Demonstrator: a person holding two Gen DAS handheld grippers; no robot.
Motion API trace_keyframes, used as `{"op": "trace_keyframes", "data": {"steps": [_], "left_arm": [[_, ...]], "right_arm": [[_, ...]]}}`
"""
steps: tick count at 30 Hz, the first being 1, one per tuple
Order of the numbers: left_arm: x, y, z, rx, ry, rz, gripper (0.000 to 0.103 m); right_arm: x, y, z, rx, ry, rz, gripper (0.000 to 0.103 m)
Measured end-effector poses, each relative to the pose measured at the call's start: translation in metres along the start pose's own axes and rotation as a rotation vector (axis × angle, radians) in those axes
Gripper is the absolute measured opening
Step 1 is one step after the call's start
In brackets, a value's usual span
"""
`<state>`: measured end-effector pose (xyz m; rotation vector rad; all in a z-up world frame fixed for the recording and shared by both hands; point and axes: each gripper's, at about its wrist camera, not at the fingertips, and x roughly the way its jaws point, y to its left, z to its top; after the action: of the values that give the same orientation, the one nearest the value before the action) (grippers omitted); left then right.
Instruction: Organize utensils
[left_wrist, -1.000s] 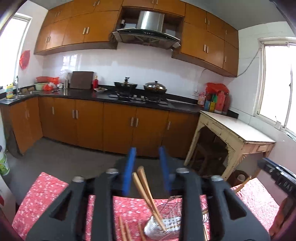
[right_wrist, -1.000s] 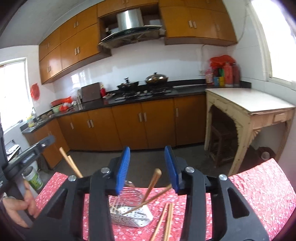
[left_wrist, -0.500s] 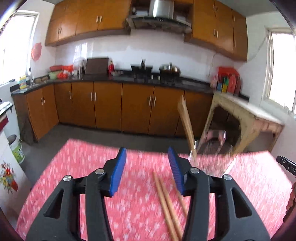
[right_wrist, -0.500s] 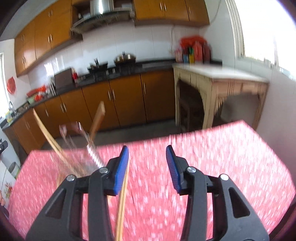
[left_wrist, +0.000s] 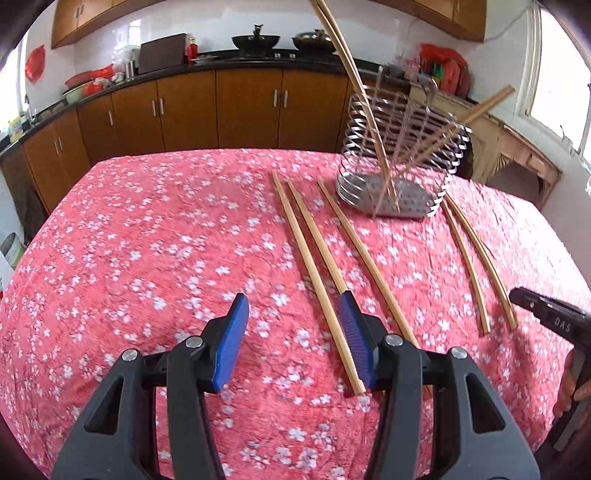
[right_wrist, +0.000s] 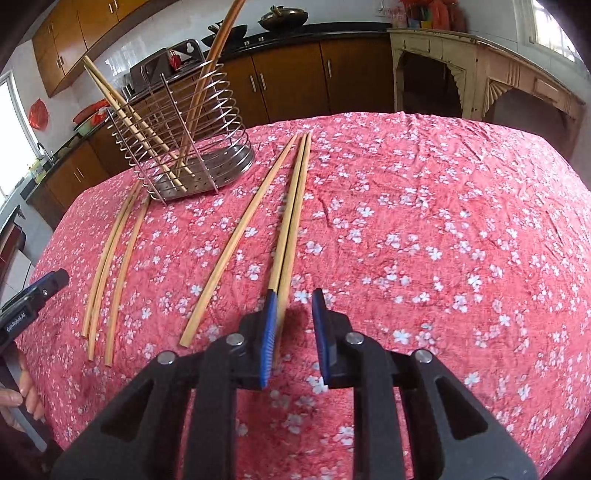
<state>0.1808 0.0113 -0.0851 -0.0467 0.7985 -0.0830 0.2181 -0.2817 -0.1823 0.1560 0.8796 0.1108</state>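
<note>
Our left gripper (left_wrist: 293, 334) gapes over chopsticks (left_wrist: 314, 269) lying on the cloth (left_wrist: 147, 240). Our right gripper (right_wrist: 293, 332) is closing around one chopstick (right_wrist: 291, 221). The rack (right_wrist: 177, 133) stands near the far edge; bare cloth lies rightward.

**Wood, wire and flowered cloth**

Pale matt wooden chopsticks (right_wrist: 286, 236) lie ahead of the fingers on a crumpled red cloth (right_wrist: 424, 229) printed with white blossoms. Beyond them, a shiny steel-wire utensil holder (right_wrist: 184, 147) has a perforated metal base. The right gripper (right_wrist: 293, 328) and left gripper (left_wrist: 293, 339) are matt black plastic with ribbed blue pads
</note>
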Motion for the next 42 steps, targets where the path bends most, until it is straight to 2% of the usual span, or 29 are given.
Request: {"op": "trace_keyframes", "data": {"steps": [5, 8, 11, 12, 13, 18, 21, 23, 25, 27, 28, 31, 37, 42], "left_arm": [[0.006, -0.002, -0.003, 0.002, 0.021, -0.001, 0.052], [0.009, -0.003, -0.004, 0.002, 0.029, 0.0, 0.052], [0.015, -0.003, -0.002, 0.0, 0.04, 0.0, 0.052], [0.016, -0.004, -0.001, -0.001, 0.043, -0.001, 0.052], [0.017, -0.004, -0.002, -0.001, 0.045, -0.001, 0.052], [0.017, -0.009, -0.004, 0.009, 0.057, -0.017, 0.052], [0.02, -0.015, -0.005, 0.023, 0.08, -0.025, 0.051], [0.023, -0.019, -0.006, 0.039, 0.091, -0.016, 0.045], [0.029, -0.024, -0.008, 0.057, 0.111, 0.001, 0.032], [0.032, -0.026, -0.008, 0.076, 0.11, 0.034, 0.012], [0.034, -0.025, -0.006, 0.085, 0.109, 0.049, 0.009], [0.041, -0.013, 0.003, 0.057, 0.115, 0.066, 0.008], [0.059, 0.03, 0.026, 0.006, 0.111, 0.159, 0.007], [0.059, 0.047, 0.031, 0.024, 0.113, 0.122, 0.008]], "right_arm": [[0.006, 0.004, 0.005, -0.024, 0.003, -0.037, 0.018], [0.013, 0.003, 0.01, -0.015, 0.017, -0.029, 0.018], [0.019, 0.011, 0.013, -0.057, 0.01, -0.065, 0.017], [0.021, 0.013, 0.014, -0.064, 0.009, -0.08, 0.015], [0.022, 0.013, 0.015, -0.072, 0.008, -0.104, 0.008], [0.022, -0.017, 0.026, 0.036, -0.012, -0.192, 0.008], [0.02, -0.029, 0.028, 0.068, -0.016, -0.192, 0.008], [0.02, -0.029, 0.028, 0.063, -0.018, -0.193, 0.008], [0.02, -0.028, 0.029, 0.054, -0.021, -0.201, 0.008], [0.02, -0.026, 0.03, 0.043, -0.02, -0.204, 0.008], [0.021, -0.027, 0.03, 0.04, -0.02, -0.204, 0.008], [0.023, -0.034, 0.031, 0.043, -0.02, -0.207, 0.008], [0.029, -0.058, 0.042, 0.089, -0.03, -0.243, 0.008], [0.026, -0.065, 0.039, 0.088, -0.035, -0.243, 0.008]]}}
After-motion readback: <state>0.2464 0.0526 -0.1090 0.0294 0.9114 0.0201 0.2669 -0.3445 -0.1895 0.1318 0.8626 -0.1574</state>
